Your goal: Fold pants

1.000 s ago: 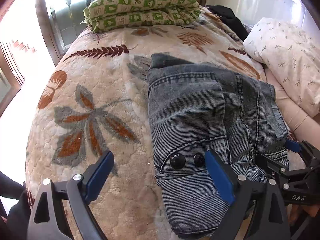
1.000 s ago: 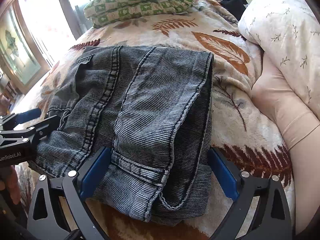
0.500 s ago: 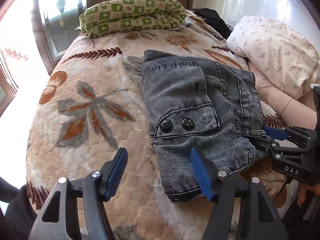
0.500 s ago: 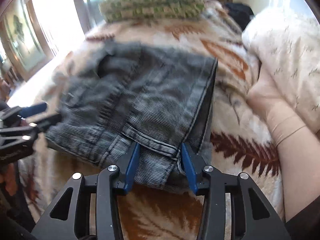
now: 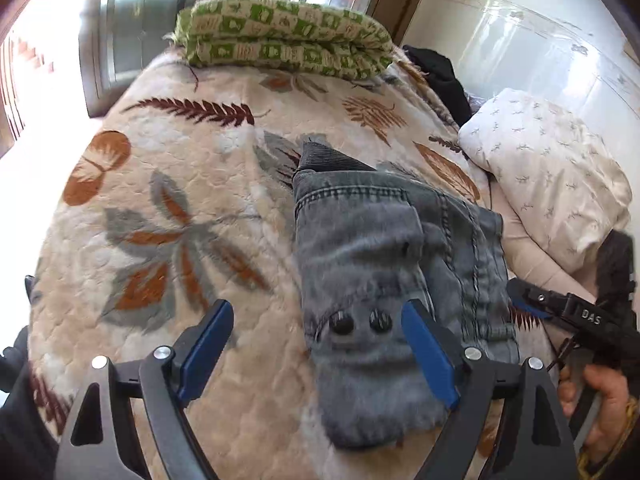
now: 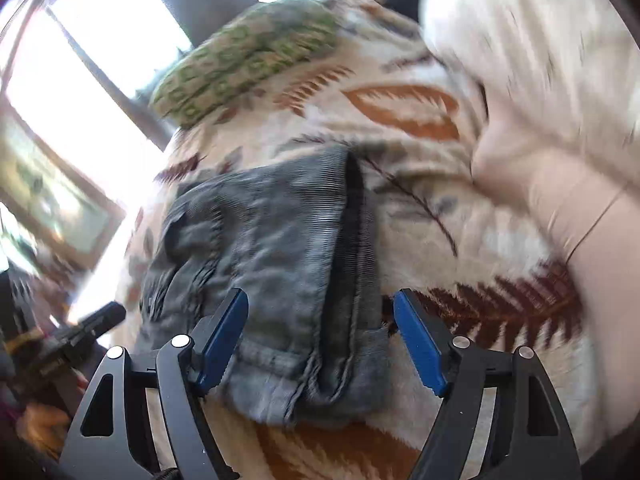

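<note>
The grey denim pants (image 5: 372, 264) lie folded into a compact bundle on the leaf-patterned bedspread (image 5: 180, 208), two black buttons facing me. My left gripper (image 5: 316, 344) hovers over the bundle's near left corner, its jaws opening; the cloth lies under them, and the blue pads do not press it. In the right wrist view the same pants (image 6: 272, 264) lie below my right gripper (image 6: 320, 336), whose jaws are opening too, with the folded edge between the pads but free. That right gripper (image 5: 560, 308) also shows at the right of the left wrist view, held by a hand (image 5: 600, 396).
A folded green checked blanket (image 5: 284, 36) lies at the far end of the bed. A white patterned pillow (image 5: 548, 168) and a beige pillow (image 6: 592, 232) sit on the right. A dark garment (image 5: 440, 76) lies near the wall. Windows (image 5: 132, 12) stand behind.
Both grippers closed partway, the right one pinching the pants' near edge, then widened again. Both have drawn back from the bundle and the right one has rolled, tilting its view.
</note>
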`<state>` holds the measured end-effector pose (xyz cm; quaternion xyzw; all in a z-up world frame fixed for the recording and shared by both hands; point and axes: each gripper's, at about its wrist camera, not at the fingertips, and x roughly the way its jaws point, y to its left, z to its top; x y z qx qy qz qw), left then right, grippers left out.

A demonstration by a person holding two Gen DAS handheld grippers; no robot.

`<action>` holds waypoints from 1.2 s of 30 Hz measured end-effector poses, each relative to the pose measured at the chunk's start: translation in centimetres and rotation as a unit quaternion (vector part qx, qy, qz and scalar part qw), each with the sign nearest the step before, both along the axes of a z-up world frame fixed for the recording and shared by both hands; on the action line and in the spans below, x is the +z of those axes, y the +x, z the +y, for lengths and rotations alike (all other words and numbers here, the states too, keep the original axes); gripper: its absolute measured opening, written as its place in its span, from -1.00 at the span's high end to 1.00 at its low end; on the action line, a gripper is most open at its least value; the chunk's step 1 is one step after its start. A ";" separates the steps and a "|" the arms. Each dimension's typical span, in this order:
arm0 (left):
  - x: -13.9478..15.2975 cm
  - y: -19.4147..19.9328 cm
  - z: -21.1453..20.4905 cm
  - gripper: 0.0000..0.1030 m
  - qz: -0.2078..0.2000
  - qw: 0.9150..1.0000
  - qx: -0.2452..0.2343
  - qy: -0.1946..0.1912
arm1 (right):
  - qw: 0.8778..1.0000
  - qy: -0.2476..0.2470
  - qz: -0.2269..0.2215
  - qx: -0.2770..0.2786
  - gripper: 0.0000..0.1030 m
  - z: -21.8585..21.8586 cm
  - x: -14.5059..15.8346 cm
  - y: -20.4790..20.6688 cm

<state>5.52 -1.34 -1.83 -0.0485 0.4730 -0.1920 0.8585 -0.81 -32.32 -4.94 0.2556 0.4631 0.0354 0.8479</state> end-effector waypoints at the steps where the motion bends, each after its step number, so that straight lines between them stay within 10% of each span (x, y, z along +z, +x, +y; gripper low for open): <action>1: -0.3 0.6 -0.3 -0.70 0.004 1.000 -0.003 0.000 | 1.000 0.020 0.015 -0.011 -0.46 -0.6 -0.9 0.7; 5: -2.0 2.5 -1.9 -0.67 0.033 0.999 -0.023 0.006 | 0.997 0.064 0.024 -0.026 -0.44 -1.6 -2.5 2.3; 8: -3.2 3.0 -2.2 -0.66 0.051 0.998 -0.021 -0.004 | 0.997 0.073 0.018 0.006 0.25 -0.5 -2.3 2.7; 14: -4.6 3.7 -1.8 -0.11 0.081 0.995 -0.021 -0.057 | 0.994 0.108 0.026 0.006 0.25 -1.2 -3.7 3.6; 20: -2.8 2.9 -3.5 0.32 0.054 0.998 -0.030 -0.026 | 0.995 0.094 0.008 0.019 0.50 -0.4 -2.7 3.3; 36: 2.7 2.8 -4.3 0.44 -0.003 0.998 -0.053 -0.025 | 0.991 0.046 -0.087 0.086 0.62 3.7 4.4 4.1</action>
